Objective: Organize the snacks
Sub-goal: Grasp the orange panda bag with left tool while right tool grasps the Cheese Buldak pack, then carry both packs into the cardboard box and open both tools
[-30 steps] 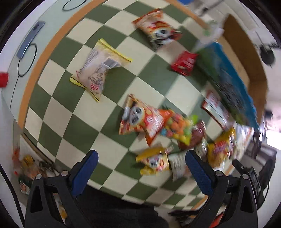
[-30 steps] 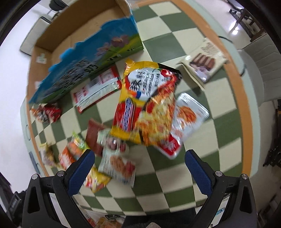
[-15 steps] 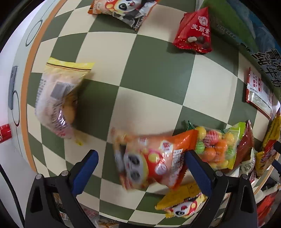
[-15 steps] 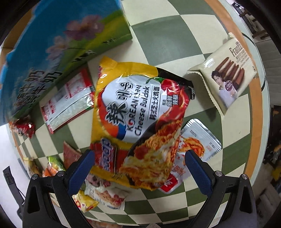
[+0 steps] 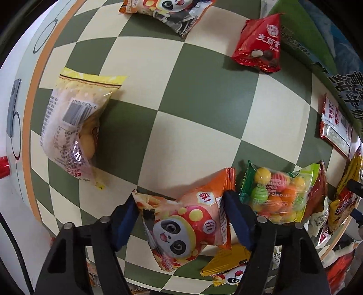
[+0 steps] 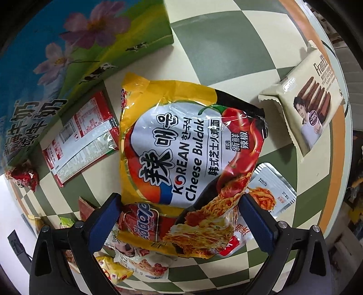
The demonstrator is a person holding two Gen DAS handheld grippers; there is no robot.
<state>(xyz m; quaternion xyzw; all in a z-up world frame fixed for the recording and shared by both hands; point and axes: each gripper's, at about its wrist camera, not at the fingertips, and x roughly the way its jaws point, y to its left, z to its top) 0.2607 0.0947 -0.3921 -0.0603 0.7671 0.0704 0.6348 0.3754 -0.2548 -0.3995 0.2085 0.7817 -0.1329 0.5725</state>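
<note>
Between the blue pads of the left gripper (image 5: 181,215) sat an orange panda snack bag (image 5: 188,217), lying on the green-and-cream checked table (image 5: 188,95). The jaws had just been closing on it, and both pads pressed its sides, the bag crumpled between them. Its long axis ran from about seven o'clock to one o'clock, the crimped orange end pointing toward one o'clock. Just beside it at three o'clock lay a clear green-edged bag of coloured candy balls (image 5: 279,192), and under its near end a yellow panda packet (image 5: 229,270). Farther off at ten o'clock lay a pale bread packet with a yellow end (image 5: 74,127), barcode up, its length running roughly from eleven to five. Farthest, at one o'clock, stood a red triangular pouch (image 5: 261,45), and at twelve another panda bag (image 5: 168,11).

At the right gripper (image 6: 179,217) the jaws stood wide apart, a pad on either side of the near end of a large yellow noodle packet (image 6: 190,154); I could not tell whether they touched it. That packet ran from six o'clock to eleven o'clock, face up. At nine o'clock lay a red-bordered flat sachet (image 6: 79,140), at two o'clock a cream wafer pack (image 6: 310,102), and at eleven o'clock the flowered milk carton box (image 6: 79,40).
</note>
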